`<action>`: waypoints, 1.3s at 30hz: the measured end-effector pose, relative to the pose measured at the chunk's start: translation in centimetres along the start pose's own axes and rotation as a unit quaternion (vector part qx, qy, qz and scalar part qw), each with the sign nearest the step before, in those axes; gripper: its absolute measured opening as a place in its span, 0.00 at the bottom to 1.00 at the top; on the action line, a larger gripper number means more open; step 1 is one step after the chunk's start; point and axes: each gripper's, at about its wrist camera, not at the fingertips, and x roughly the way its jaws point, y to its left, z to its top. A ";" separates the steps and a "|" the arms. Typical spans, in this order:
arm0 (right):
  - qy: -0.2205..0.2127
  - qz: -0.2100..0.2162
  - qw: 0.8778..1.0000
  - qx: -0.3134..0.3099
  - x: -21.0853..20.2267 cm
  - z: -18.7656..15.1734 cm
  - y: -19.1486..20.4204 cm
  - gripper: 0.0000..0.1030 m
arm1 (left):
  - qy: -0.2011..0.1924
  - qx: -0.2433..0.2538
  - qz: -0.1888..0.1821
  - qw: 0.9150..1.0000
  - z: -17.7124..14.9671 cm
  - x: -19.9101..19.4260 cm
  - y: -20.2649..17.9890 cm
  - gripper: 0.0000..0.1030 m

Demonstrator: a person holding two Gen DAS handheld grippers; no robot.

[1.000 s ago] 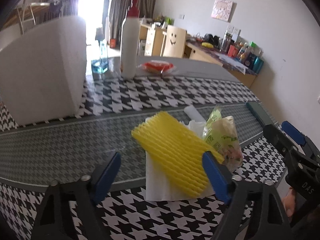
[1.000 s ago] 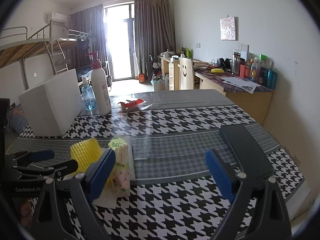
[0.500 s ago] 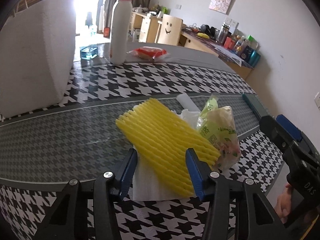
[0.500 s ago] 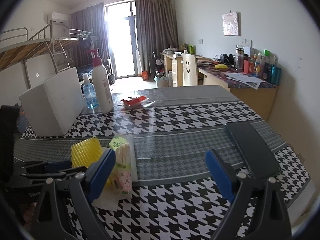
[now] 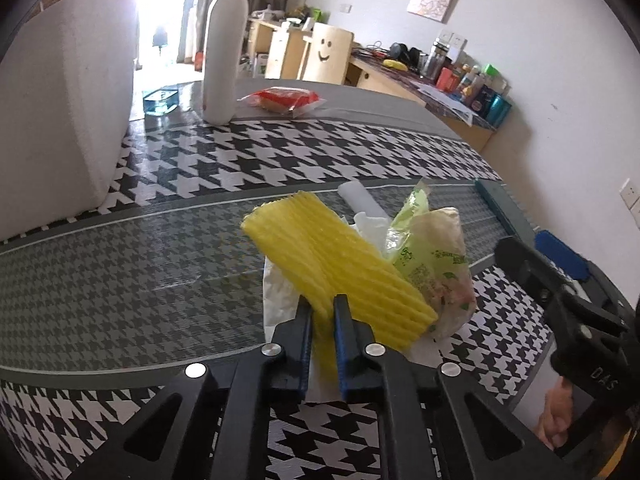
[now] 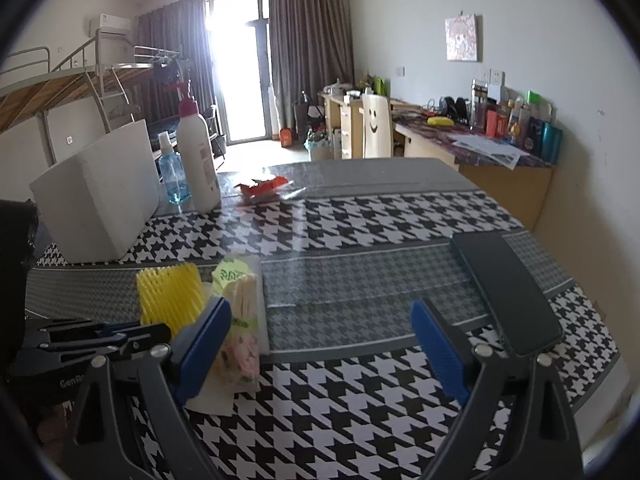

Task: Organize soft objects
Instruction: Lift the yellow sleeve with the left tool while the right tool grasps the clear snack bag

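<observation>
Yellow foam net (image 5: pixel 332 264) pinched at its near end by the left gripper (image 5: pixel 323 344)

Its long axis runs from the blue pads up and leftward, away from the camera, the far end pointing toward the white foam box (image 5: pixel 64 108); the jaws are closing on it, pads pressing its ribbed sides. It lies over white tissue (image 5: pixel 280 292) on the houndstooth table (image 5: pixel 160 280), touching a green-printed packet (image 5: pixel 436 276). The right gripper (image 6: pixel 320 344) gapes wide, holding nothing, a dark phone (image 6: pixel 508 288) beside it
</observation>
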 end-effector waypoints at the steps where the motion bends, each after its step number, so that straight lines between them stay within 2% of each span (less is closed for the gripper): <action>1: 0.003 0.004 1.000 0.001 0.1 0.0 0.1 0.91 | 0.000 0.001 -0.005 1.000 0.0 0.0 -0.1 0.10; 6: 0.018 0.033 0.999 0.002 0.5 -0.1 0.5 0.91 | -0.009 0.015 -0.016 1.000 0.0 -1.0 -0.4 0.10; 13: 0.043 0.060 0.997 0.003 1.6 0.0 1.0 0.89 | -0.026 0.026 0.007 0.999 -0.3 -2.6 0.3 0.10; 18: 0.059 0.083 0.995 -0.002 2.0 -0.1 1.8 0.69 | -0.029 0.030 0.005 0.999 -0.5 -3.1 0.5 0.10; 20: 0.066 0.094 0.993 -0.005 2.1 -0.3 2.2 0.66 | -0.032 0.032 0.003 0.999 -0.6 -3.4 0.6 0.10; 22: 0.072 0.095 0.993 -0.010 2.4 -0.5 2.7 0.58 | -0.034 0.031 0.004 0.999 -0.6 -3.6 0.7 0.10; 24: 0.083 0.095 0.992 -0.011 2.9 -0.6 2.9 0.43 | -0.034 0.027 0.002 0.999 -0.7 -3.8 0.9 0.10; 25: 0.089 0.096 0.991 -0.010 3.1 -0.6 3.0 0.39 | -0.034 0.027 0.000 0.999 -0.8 -3.8 0.9 0.10; 29: 0.104 0.103 0.989 -0.010 3.8 -0.9 3.3 0.33 | -0.031 0.029 -0.009 0.999 -0.8 -3.7 0.7 0.10; 30: 0.106 0.104 0.989 -0.010 3.8 -1.0 3.4 0.26 | -0.028 0.029 -0.011 0.999 -0.9 -3.7 0.6 0.10; 33: 0.105 0.098 0.990 -0.005 3.5 -0.9 3.2 0.19 | -0.034 0.031 -0.015 0.999 -0.9 -4.0 0.6 0.10; 39: 0.094 0.087 0.992 -0.007 2.4 -0.8 3.0 0.18 | -0.040 0.030 -0.022 0.998 -0.9 -4.5 0.6 0.10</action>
